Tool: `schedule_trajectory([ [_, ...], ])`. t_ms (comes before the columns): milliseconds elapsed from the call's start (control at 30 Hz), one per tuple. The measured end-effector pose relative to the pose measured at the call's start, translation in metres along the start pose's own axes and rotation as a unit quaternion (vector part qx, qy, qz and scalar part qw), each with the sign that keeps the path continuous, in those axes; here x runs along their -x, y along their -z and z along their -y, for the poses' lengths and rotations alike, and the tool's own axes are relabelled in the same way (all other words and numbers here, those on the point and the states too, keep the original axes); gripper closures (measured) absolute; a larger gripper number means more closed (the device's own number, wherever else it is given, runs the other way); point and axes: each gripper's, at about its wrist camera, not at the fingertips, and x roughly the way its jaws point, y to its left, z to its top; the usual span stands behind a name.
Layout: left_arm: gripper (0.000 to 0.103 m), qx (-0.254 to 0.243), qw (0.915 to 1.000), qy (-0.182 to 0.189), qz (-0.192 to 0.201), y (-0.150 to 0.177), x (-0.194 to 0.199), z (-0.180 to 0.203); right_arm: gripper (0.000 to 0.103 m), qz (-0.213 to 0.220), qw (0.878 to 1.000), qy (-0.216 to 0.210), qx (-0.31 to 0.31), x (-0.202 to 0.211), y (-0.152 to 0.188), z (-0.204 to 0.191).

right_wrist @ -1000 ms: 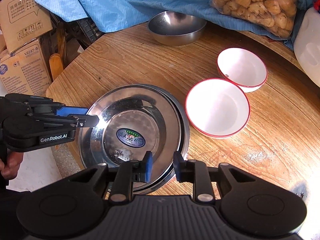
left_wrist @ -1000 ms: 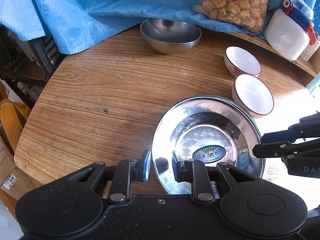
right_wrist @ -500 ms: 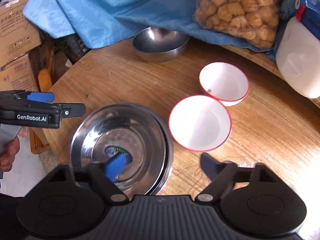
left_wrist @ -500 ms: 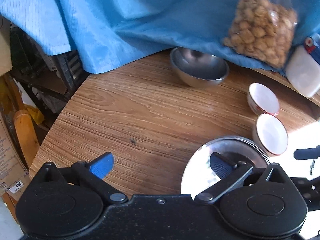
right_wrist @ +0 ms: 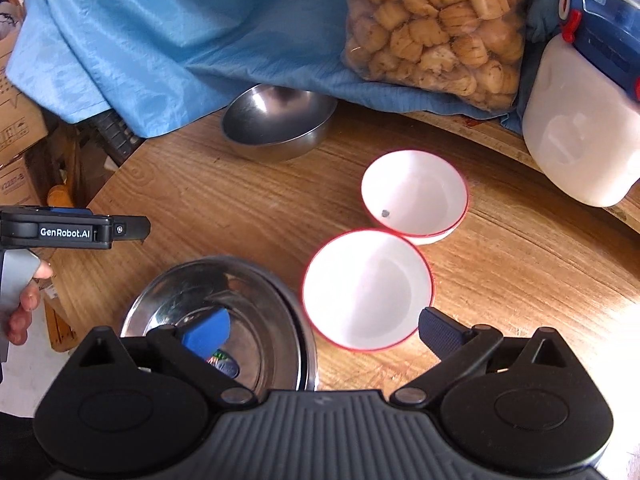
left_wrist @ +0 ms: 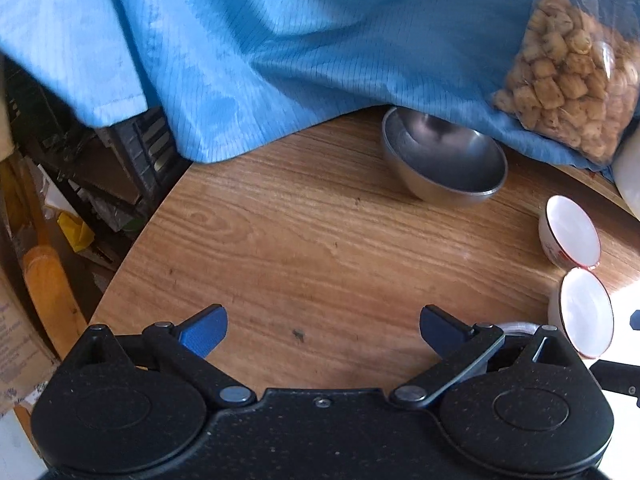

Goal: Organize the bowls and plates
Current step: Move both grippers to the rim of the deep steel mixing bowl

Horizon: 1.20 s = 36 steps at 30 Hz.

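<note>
While both claws stand spread wide and grip nothing, the stacked steel plates [right_wrist: 256, 320] lie on the wooden table [right_wrist: 200, 208] at its near left edge, the landmark for the rest. A round sticker with green and blue print sits in the top plate's middle, mostly hidden behind a blue pad, its writing too small to read. The right claw [right_wrist: 324, 330] hovers over the plates' right rim, its jaws having just swung apart; one finger hangs above the plate, the other beyond the nearer white red-rimmed bowl [right_wrist: 368, 290], which sits just right of the plates. A second white red-rimmed bowl [right_wrist: 414, 196] touches it on the far right side. Farther back from the plates, a steel bowl [right_wrist: 276, 124] rests partly under a blue cloth [right_wrist: 180, 36]. The left claw [left_wrist: 322, 330], also freshly opened, hangs over bare wood left of the plates; seen from the right wrist, its side reads "GenRobot.AI" and a hand [right_wrist: 24, 304] grips its handle. Behind the white bowls lie a clear bag of snacks [right_wrist: 436, 20] and a white jug with a blue lid [right_wrist: 580, 128].
</note>
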Motion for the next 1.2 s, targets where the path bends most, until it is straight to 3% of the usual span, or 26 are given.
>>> schedule_trajectory([
  [267, 0.001, -0.013, 0.9998, 0.014, 0.003, -0.027, -0.022, 0.001, 0.0, 0.005, 1.0, 0.016, -0.017, -0.008, -0.014, 0.001],
  [533, 0.001, -0.006, 0.9993, 0.033, 0.018, -0.066, -0.044, 0.003, 0.0, 0.043, 0.998, 0.048, -0.003, -0.017, -0.041, -0.005],
  [867, 0.001, -0.011, 0.999, 0.027, 0.035, -0.106, -0.082, 0.013, 0.001, 0.074, 0.997, 0.021, -0.016, -0.047, -0.094, -0.003],
  [1200, 0.001, -0.034, 0.9986, 0.024, 0.034, -0.107, -0.096, 0.022, 0.02, 0.051, 0.998, 0.032, 0.012, -0.086, -0.124, -0.009],
])
